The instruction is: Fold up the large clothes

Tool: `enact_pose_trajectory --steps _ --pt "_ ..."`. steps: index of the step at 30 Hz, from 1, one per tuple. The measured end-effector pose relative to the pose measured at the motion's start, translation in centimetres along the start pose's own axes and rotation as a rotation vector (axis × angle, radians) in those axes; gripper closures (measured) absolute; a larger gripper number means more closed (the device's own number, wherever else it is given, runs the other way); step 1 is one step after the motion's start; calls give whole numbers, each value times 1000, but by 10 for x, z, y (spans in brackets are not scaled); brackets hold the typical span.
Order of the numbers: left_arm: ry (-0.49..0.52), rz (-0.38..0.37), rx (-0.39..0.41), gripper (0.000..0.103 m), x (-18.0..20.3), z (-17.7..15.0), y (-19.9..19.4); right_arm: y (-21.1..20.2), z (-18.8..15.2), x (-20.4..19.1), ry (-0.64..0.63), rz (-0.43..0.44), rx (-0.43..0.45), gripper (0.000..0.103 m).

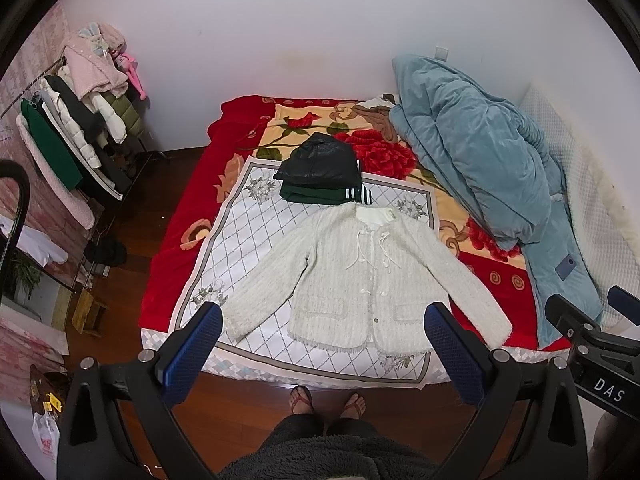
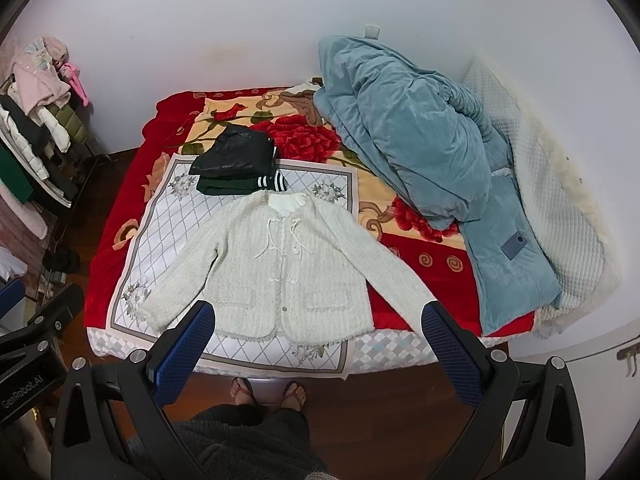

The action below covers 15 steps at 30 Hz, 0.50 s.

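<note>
A white knitted jacket (image 1: 352, 276) lies spread flat, front up, sleeves out, on a white patterned cloth (image 1: 248, 232) on the bed; it also shows in the right wrist view (image 2: 276, 268). Behind its collar sits a stack of folded clothes, a black one (image 1: 320, 160) on a dark green one (image 1: 320, 194) with striped cuffs. My left gripper (image 1: 324, 316) is open and empty, held high above the bed's near edge. My right gripper (image 2: 318, 314) is open and empty at the same height. Neither touches the jacket.
A bunched blue quilt (image 1: 480, 160) fills the bed's right side on a red floral blanket (image 1: 180, 208). A loaded clothes rack (image 1: 80, 120) stands at the left on the wooden floor. The person's feet (image 1: 328, 400) stand at the bed's foot.
</note>
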<state>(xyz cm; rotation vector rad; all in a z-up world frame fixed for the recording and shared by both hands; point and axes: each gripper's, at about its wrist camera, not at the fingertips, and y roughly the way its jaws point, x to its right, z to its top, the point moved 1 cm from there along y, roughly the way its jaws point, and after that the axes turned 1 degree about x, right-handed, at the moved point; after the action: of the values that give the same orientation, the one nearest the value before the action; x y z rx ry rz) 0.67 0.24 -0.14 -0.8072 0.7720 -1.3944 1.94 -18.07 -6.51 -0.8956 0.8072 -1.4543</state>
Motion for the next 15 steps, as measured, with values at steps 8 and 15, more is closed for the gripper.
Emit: enact_pose_trajectory --steps 8,15 --pt "0 -1 6 0 -3 9 -2 -3 2 -2 1 1 2 0" --pt "1 -1 9 0 -3 8 -3 -5 5 -3 4 3 6 0"
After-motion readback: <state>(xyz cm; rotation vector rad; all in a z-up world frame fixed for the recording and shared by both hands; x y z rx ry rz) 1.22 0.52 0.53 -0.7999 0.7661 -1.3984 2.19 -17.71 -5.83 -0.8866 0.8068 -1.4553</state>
